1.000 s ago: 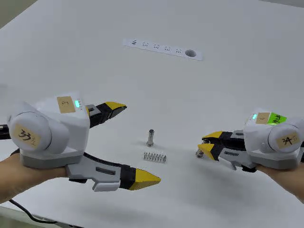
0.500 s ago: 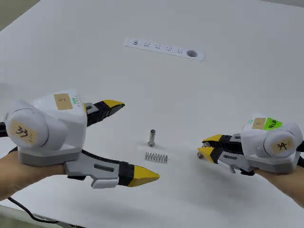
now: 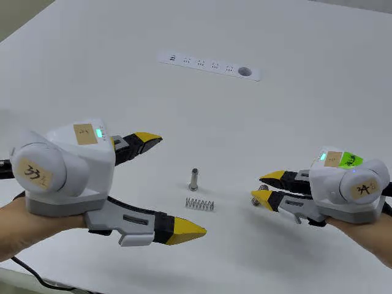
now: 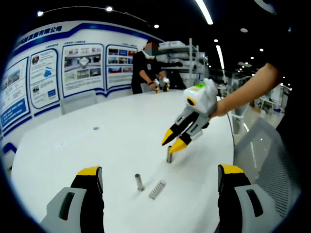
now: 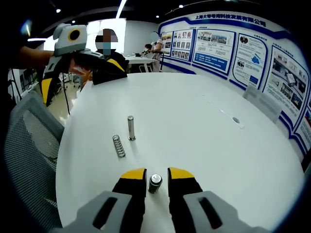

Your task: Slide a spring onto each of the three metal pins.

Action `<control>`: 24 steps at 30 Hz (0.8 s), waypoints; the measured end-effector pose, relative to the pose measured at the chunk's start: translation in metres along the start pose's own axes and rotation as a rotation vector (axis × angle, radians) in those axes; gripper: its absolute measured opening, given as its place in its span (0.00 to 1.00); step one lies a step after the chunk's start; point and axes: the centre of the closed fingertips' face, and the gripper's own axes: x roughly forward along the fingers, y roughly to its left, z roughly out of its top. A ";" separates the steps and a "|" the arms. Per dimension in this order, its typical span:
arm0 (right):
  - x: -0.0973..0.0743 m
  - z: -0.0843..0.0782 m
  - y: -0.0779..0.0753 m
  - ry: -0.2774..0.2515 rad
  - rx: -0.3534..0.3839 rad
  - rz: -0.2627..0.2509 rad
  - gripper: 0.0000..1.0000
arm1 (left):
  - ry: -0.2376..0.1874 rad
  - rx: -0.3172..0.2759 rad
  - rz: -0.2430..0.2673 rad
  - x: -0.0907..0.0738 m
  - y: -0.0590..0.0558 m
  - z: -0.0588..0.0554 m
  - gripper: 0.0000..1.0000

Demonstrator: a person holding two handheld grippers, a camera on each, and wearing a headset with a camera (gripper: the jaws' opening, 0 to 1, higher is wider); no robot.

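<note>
Spring (image 3: pixel 199 203) pickup looks next to me: it lies on the table (image 3: pixel 294 110) just beside the first pin (image 3: pixel 194 179), left gripper (image 3: pixel 174 184) spread wide and empty, right gripper (image 3: pixel 264 186) slightly parted around the second pin (image 5: pixel 154 183), so I must pinch it and align its bore.

Head view sits high, angled forward and down at the white surface (image 3: pixel 263 116), medium range. Left gripper view rides low over it, facing across toward the right hand-held gripper (image 4: pixel 171 146). Right gripper view is also low, facing back at the left hand-held gripper (image 5: pixel 81 77), so the sightlines oppose. All three share the mid-surface patch with the upright pin (image 3: pixel 194 178) and the lying spring (image 3: pixel 199 203).
</note>
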 end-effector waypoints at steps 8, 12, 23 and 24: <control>-0.015 0.038 0.007 -0.076 -0.123 0.000 0.19 | -0.008 0.009 0.006 -0.001 0.001 0.002 1.00; -0.012 0.048 0.020 -0.091 -0.138 0.039 0.19 | -0.007 0.010 0.007 -0.004 0.001 0.001 1.00; 0.007 0.044 0.056 -0.069 -0.133 0.128 0.20 | -0.013 0.008 0.040 -0.019 0.014 -0.004 1.00; 0.011 0.042 0.060 -0.062 -0.131 0.141 0.20 | -0.013 0.006 0.045 -0.021 0.015 -0.005 1.00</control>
